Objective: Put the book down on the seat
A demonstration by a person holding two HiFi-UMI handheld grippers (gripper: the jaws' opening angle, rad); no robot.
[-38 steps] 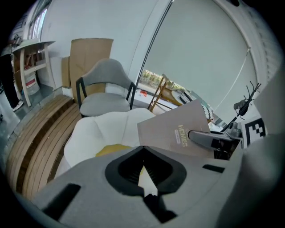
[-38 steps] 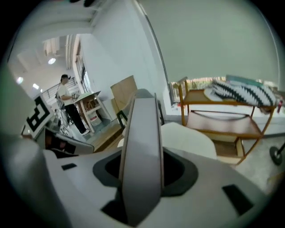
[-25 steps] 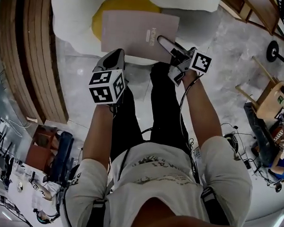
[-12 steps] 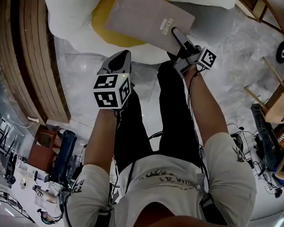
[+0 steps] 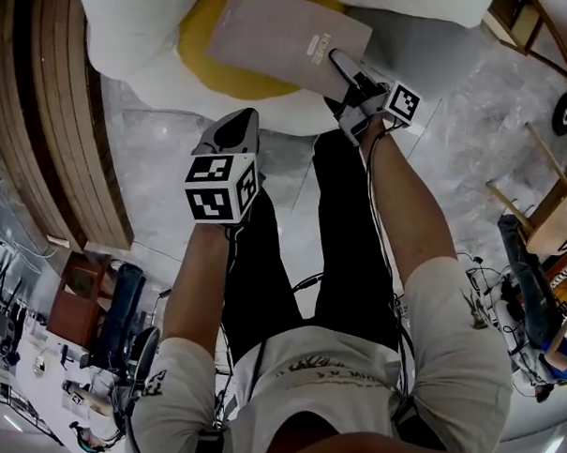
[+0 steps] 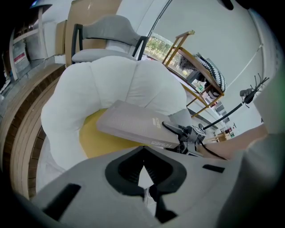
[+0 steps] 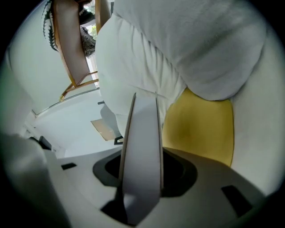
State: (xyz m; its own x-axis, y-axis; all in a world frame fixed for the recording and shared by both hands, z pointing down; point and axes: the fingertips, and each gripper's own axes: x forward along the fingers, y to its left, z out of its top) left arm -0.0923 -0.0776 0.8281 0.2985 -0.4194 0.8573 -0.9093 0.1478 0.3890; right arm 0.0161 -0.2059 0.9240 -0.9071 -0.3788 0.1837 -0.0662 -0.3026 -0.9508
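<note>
A flat grey-beige book [image 5: 282, 38] hangs tilted over the yellow seat cushion [image 5: 211, 66] of a puffy white armchair [image 5: 123, 35]. My right gripper [image 5: 343, 66] is shut on the book's near edge. In the right gripper view the book [image 7: 140, 147] runs edge-on between the jaws of the right gripper [image 7: 140, 187], with the yellow seat [image 7: 200, 127] beyond. My left gripper [image 5: 237, 125] hovers in front of the chair, shut and holding nothing. From the left gripper view the book [image 6: 133, 124] sits a little above the seat [image 6: 95, 144]; whether it touches is unclear.
Curved wooden steps [image 5: 44, 117] run along the left. A wooden chair [image 5: 538, 199] and cables stand on the marble floor at the right. Behind the armchair are a grey chair [image 6: 107, 31] and a wooden rack [image 6: 191, 58]. The person's legs [image 5: 340, 214] stand right before the seat.
The right gripper has carried the book forward and further over the yellow cushion, tilting it. The left gripper has stayed in about the same place.
</note>
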